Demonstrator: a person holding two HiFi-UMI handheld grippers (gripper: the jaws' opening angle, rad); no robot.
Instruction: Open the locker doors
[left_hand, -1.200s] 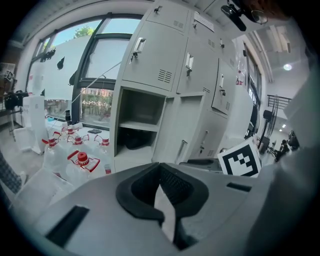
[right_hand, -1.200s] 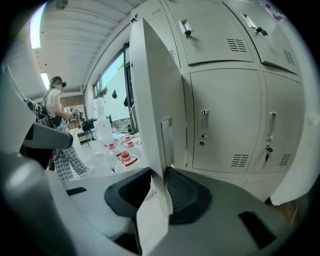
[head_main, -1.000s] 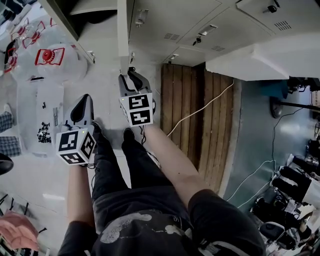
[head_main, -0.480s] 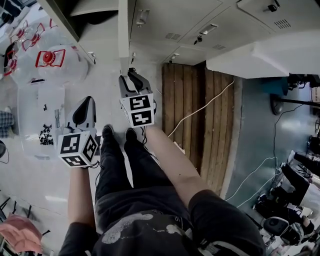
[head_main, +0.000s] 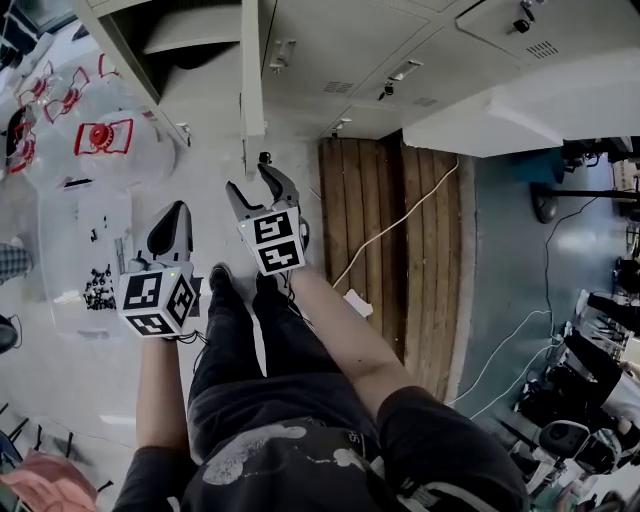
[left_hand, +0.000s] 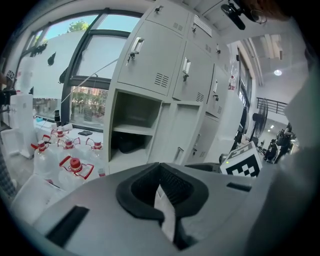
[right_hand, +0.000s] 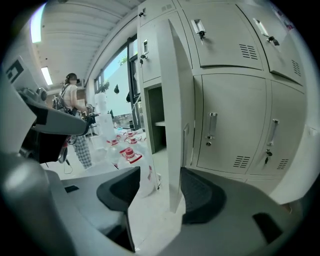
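Looking at the open door (right_hand: 176, 90), it stood edge-on just ahead of the right claw (right_hand: 159, 196), whose jaws had just been spreading wide. The door edge lined up with the gap but neither pad touched it, so it held nothing. The left claw (left_hand: 162, 192) was closed up and empty. Door looked like thin painted sheet metal, flat, smooth and stiff, probably light to swing. For the shut ones I'd grab the slim chrome handle (right_hand: 211, 126), not the slick face
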